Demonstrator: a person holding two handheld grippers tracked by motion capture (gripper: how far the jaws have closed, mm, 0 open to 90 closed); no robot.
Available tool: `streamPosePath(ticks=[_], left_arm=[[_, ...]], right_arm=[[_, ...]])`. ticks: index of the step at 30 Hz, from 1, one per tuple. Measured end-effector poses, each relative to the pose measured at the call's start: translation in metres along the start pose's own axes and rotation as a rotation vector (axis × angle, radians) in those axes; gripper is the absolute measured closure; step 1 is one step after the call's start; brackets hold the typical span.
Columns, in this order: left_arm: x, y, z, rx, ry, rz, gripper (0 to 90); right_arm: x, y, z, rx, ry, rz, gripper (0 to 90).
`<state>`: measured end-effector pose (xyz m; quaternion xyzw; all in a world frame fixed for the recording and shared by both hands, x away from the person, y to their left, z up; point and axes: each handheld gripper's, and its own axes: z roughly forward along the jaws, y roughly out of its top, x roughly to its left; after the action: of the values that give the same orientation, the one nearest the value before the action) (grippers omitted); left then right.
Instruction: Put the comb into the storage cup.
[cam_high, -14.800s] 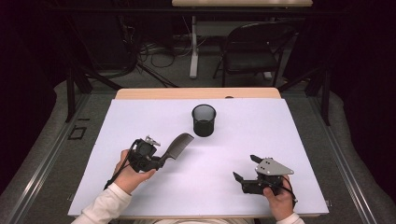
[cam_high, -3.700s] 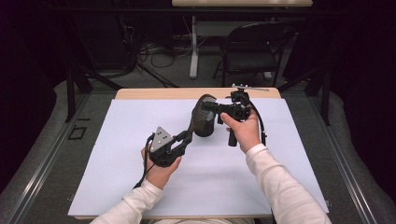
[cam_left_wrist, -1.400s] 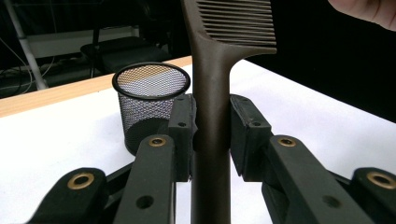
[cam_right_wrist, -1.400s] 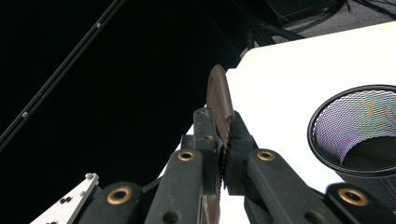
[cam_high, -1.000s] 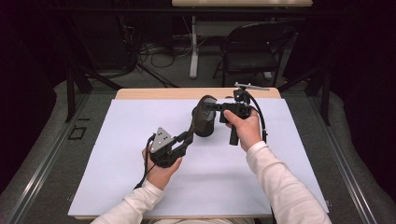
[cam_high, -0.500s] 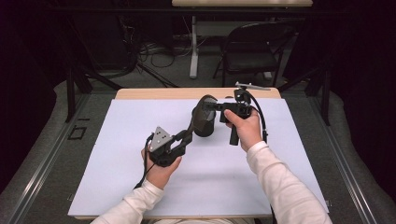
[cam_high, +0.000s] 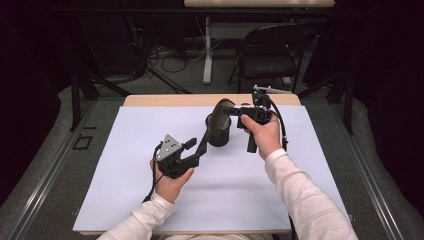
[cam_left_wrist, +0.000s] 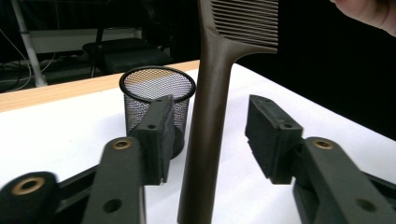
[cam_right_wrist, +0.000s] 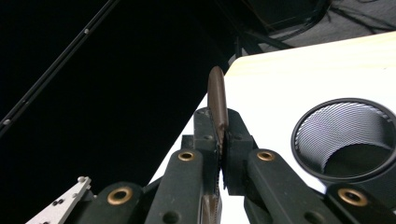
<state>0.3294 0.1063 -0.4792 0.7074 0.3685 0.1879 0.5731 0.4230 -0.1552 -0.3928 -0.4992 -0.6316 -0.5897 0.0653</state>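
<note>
A slim brown plastic comb (cam_left_wrist: 208, 116) w/ fine teeth is seen in the left gripper view, its handle standing free between the pads of the left gripper (cam_left_wrist: 212, 140), whose jaws have just been opening off it; the round black wire-mesh cup (cam_left_wrist: 156, 100) sits at 11 o'clock behind. In the right gripper view the comb's toothed end (cam_right_wrist: 217, 105) is clamped edge-on by the right gripper (cam_right_wrist: 219, 140), cup at 3 o'clock. Vs. the earliest high view, the comb (cam_high: 216, 122) is held over the cup (cam_high: 220, 135) on the white mat (cam_high: 125, 150), no longer low at the left.

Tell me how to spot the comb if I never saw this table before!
Find the white table, then the black mesh cup standing toward its far side. Just above the cup, the right gripper pinches a dark brown comb by its toothed end. It is the long, thin thing with fine teeth and a handle slanting down between the left gripper's open jaws.
</note>
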Motion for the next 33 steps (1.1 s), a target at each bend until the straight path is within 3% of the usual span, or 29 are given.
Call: streamPosePath(ticks=[13,19,27,29,33], left_arm=[[0.009,0.006,-0.005,-0.007,0.024,-0.017,36.7],[0.012,0.008,-0.007,-0.007,0.003,-0.009,36.3],[0.02,0.009,-0.007,0.003,0.008,-0.004,35.1],[0.021,0.009,-0.006,0.005,0.012,0.025,35.1],[0.024,0.01,-0.007,0.002,0.019,0.019,35.1]], right_arm=[[0.004,0.011,-0.007,-0.022,-0.051,-0.041,87.2],[0.005,0.016,-0.01,-0.019,-0.092,-0.075,87.2],[0.007,0.025,-0.02,-0.034,-0.127,-0.095,87.1],[0.008,0.028,-0.023,-0.04,-0.134,-0.102,87.1],[0.01,0.033,-0.028,-0.051,-0.148,-0.112,87.1]])
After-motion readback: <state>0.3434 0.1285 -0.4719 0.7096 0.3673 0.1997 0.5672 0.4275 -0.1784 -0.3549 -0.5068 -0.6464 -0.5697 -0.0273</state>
